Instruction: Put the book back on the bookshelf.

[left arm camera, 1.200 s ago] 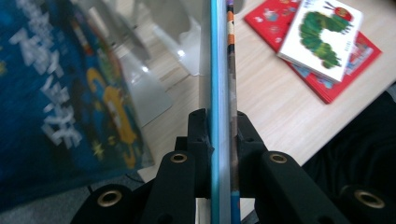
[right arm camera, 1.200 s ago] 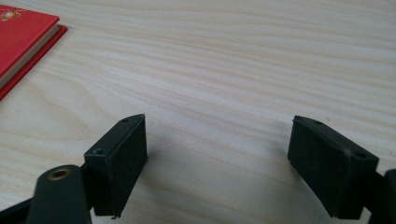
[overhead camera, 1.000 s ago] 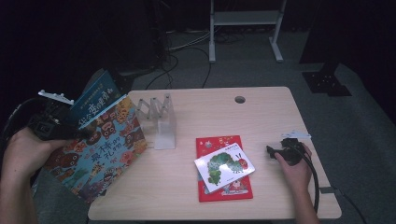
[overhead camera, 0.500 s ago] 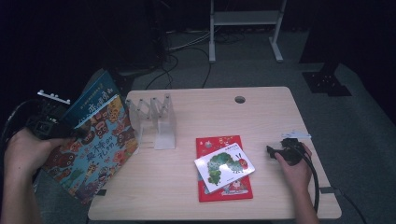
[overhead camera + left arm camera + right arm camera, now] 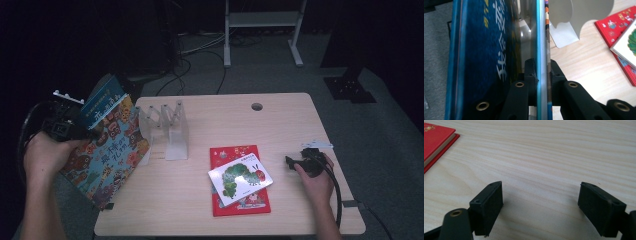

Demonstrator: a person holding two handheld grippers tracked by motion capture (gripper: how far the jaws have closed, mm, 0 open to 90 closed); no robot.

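Between clamped jaws, colourful picture books point(image 5: 107, 145) tilt.

Wooden table point(image 5: 300, 125): clear rack point(image 5: 167, 131), red book point(image 5: 240, 192).

The surface point(image 5: 544, 152) is pale wood with fine, matt grain. On it beside the frosted, translucent plastic rack point(image 5: 167, 131), the red book point(image 5: 240, 181) has a glossy cover, as does the blue picture book point(image 5: 486, 50), clamped between matt black plastic jaws.
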